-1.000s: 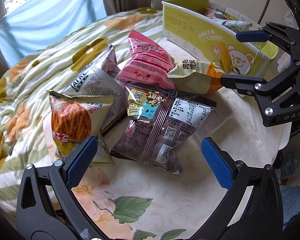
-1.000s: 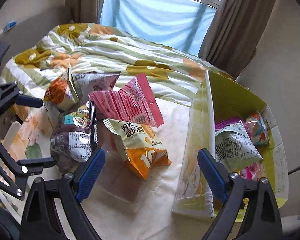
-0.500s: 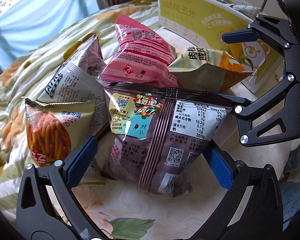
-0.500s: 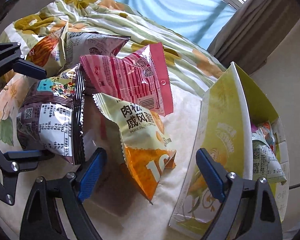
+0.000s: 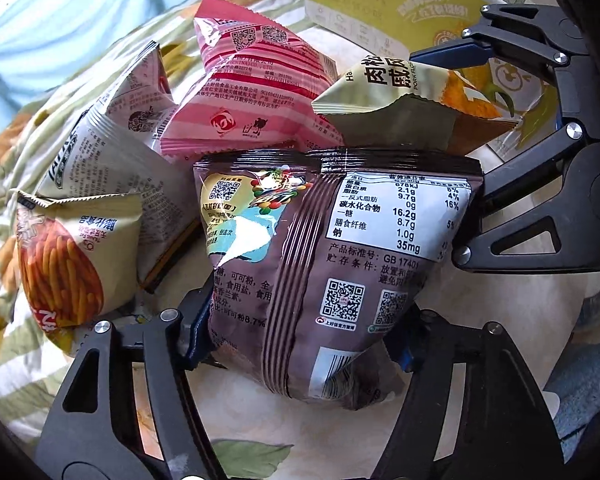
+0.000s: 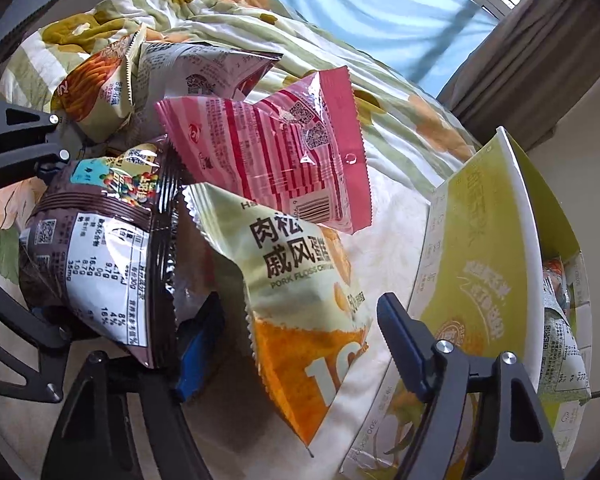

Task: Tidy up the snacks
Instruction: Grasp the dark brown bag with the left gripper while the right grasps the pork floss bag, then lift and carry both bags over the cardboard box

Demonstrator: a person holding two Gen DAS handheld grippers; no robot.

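A brown snack bag (image 5: pixel 324 264) lies on the bed between the fingers of my left gripper (image 5: pixel 300 340), whose blue pads press its lower sides; it also shows in the right wrist view (image 6: pixel 96 256). My right gripper (image 6: pixel 300 344) is open around a cream and orange pork floss bag (image 6: pixel 300 300), which also shows in the left wrist view (image 5: pixel 396 96); its pads stand apart from the bag. A pink bag (image 5: pixel 252 92) lies behind both. A yellow box (image 6: pixel 496 280) with several snacks inside stands to the right.
A grey-white bag (image 5: pixel 112 152) and a cream bag with orange sticks (image 5: pixel 72 256) lie to the left on the flowered quilt (image 5: pixel 20 160). A blue curtain (image 6: pixel 380 12) hangs behind the bed.
Both grippers moved forward onto their bags. My left gripper's fingers closed in on the brown bag. My right gripper's fingers now straddle the pork floss bag.
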